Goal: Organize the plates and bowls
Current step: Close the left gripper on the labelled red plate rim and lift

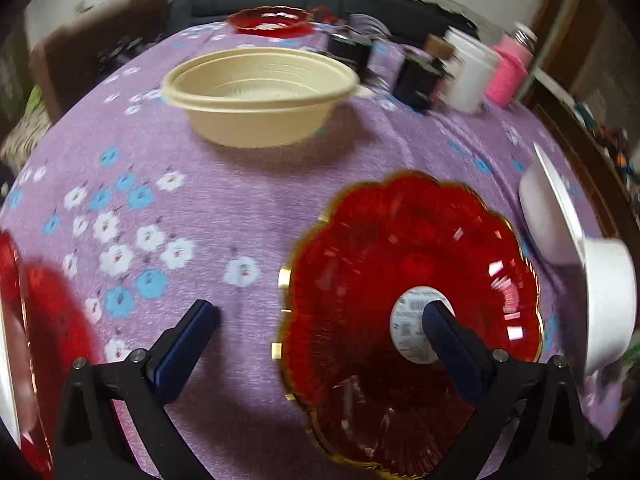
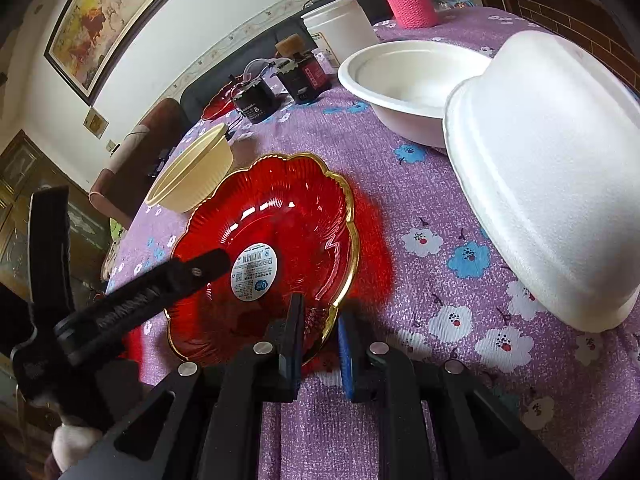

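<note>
The step in hand looks like lifting the red plate [image 2: 276, 248], which lies on the purple-clothed surface [image 2: 420, 208] just in front of the cream bowl [image 2: 192, 176]. The right gripper [image 2: 320, 344] has its jaws nearly pressed together, pinching the plate's gold rim at the near edge. The left gripper [image 1: 320, 316] hangs over the plate with jaws spread wide, one finger above the plate's label and one off to its side, holding nothing. Next, the left jaws would need to straddle the rim opposite and close on it, or leave the lift to the right
</note>
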`<state>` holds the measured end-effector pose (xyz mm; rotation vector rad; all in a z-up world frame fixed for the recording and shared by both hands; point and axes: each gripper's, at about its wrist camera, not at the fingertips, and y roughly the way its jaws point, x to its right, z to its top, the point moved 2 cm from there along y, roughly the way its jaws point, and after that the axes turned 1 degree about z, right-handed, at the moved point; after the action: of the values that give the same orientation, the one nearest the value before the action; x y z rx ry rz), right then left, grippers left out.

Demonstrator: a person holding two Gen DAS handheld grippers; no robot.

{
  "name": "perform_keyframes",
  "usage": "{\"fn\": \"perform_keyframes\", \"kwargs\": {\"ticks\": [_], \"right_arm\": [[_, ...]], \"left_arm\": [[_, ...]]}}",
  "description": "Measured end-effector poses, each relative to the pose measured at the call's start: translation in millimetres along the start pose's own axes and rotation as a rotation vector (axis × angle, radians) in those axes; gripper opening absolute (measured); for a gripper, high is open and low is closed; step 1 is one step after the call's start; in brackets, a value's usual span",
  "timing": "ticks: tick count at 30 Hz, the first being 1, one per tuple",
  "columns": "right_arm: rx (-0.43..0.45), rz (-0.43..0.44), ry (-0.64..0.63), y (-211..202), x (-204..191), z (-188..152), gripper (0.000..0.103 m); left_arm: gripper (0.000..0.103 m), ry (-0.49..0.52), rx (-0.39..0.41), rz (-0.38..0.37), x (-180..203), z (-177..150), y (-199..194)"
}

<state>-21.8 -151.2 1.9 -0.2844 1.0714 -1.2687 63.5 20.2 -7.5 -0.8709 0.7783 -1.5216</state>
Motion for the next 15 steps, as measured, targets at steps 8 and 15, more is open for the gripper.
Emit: {"fn": "perform_keyframes", "kwargs": {"ticks": [8,15], "right_arm": [[0.013,-0.008,-0.007,0,0,-1,0.017],[0.026,0.015,0.0,-1,0,-1,0.017]], "left_arm": [[0.053,0.146,0.037,0.031,21,-5,-13],[0.033,0.096,0.026,0.012,2,-8,-26]]}}
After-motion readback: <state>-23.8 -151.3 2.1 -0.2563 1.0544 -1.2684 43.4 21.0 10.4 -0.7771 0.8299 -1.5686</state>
